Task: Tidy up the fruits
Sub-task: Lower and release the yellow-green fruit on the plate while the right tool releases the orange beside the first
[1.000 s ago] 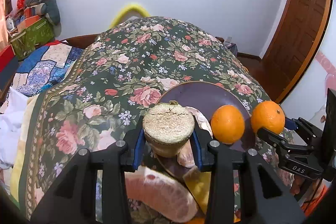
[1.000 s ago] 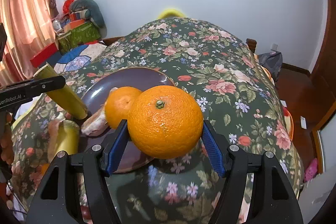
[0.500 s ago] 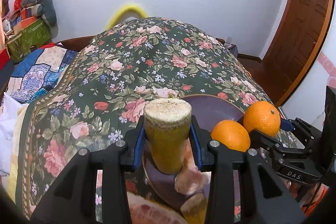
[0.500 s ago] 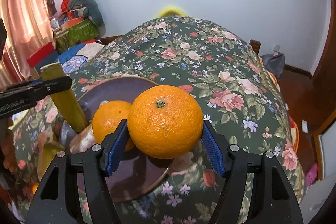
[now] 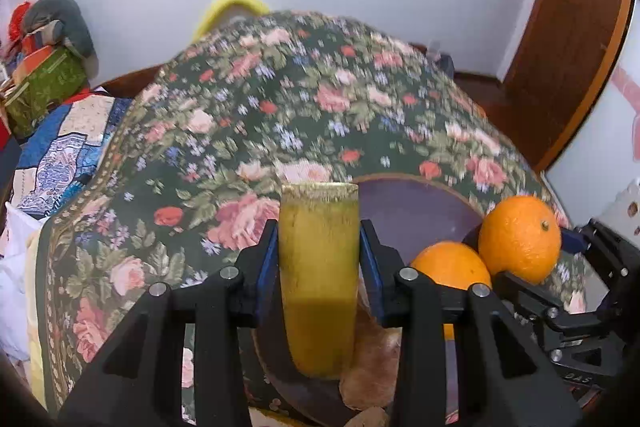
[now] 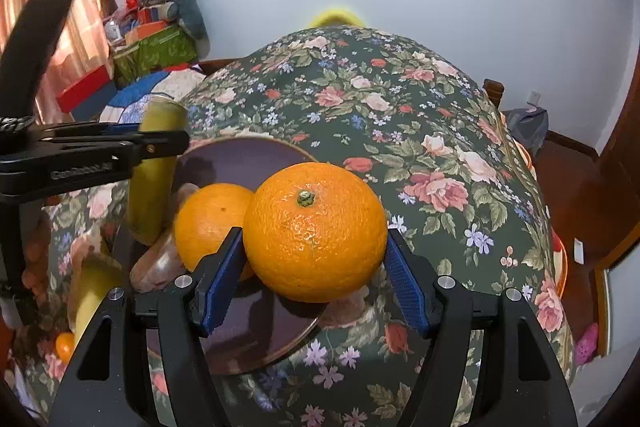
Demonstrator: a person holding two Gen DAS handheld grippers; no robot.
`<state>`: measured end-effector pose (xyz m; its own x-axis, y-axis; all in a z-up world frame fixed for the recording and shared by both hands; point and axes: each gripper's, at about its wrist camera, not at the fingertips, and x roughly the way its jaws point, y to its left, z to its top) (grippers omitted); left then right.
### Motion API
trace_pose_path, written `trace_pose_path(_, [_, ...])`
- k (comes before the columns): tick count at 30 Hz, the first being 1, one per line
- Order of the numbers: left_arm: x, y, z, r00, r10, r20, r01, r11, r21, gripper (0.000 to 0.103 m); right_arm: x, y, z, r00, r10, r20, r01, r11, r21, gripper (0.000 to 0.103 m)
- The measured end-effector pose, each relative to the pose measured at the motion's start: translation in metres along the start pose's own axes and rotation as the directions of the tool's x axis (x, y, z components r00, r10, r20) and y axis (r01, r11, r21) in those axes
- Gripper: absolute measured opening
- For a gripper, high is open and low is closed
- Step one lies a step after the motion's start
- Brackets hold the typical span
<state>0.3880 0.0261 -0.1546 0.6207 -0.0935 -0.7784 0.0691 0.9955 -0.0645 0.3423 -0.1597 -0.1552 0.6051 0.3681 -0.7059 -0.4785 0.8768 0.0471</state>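
Note:
My left gripper (image 5: 319,259) is shut on a yellow-green cane piece (image 5: 319,275), held upright over the left part of a dark purple plate (image 5: 416,211). The cane piece also shows in the right wrist view (image 6: 154,171). My right gripper (image 6: 314,263) is shut on a large orange (image 6: 315,231), held above the plate's (image 6: 244,163) right edge. A second orange (image 6: 208,223) lies on the plate beside pale peeled fruit segments (image 6: 156,263). In the left wrist view the held orange (image 5: 519,239) sits next to the plate orange (image 5: 450,267).
The table wears a dark floral cloth (image 6: 400,131). Another cane piece (image 6: 92,299) and a small orange fruit (image 6: 64,345) lie left of the plate. A quilted cloth (image 5: 60,151) and boxes (image 5: 44,87) are at the far left. A wooden door (image 5: 568,39) is on the right.
My left gripper has tipped the cane piece from end-on to upright and raised it over the plate. My right gripper has brought its orange closer to the plate orange.

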Motion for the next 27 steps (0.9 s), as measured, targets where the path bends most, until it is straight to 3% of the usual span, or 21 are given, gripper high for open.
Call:
trace_pose_path(4, [0.012, -0.006, -0.006, 0.999, 0.012, -0.039, -0.011, 1.000, 0.029, 0.038, 0.000, -0.001, -0.002, 1.000, 0.004, -0.004, -0.004, 1.000, -0.002, 0.066])
trace_pose_path(10, [0.012, -0.003, -0.006, 0.999, -0.009, -0.041, 0.009, 1.000, 0.000, 0.038, -0.001, 0.001, -0.006, 1.000, -0.001, -0.007, 0.001, 1.000, -0.015, 0.066])
trace_pose_path(14, [0.012, -0.006, -0.007, 0.999, 0.013, -0.040, -0.012, 1.000, 0.015, 0.039, -0.001, 0.002, -0.008, 1.000, -0.007, -0.007, 0.007, 1.000, -0.016, 0.067])
trace_pose_path(19, [0.002, -0.009, -0.010, 1.000, 0.020, -0.016, -0.019, 0.999, 0.030, 0.056, -0.004, 0.001, -0.009, 1.000, -0.001, -0.013, 0.001, 1.000, -0.010, 0.068])
trace_pose_path(27, [-0.017, -0.014, -0.012, 1.000, 0.014, 0.013, -0.014, 0.999, 0.043, 0.058, -0.014, 0.001, -0.008, 1.000, 0.018, -0.003, -0.018, 1.000, 0.008, 0.070])
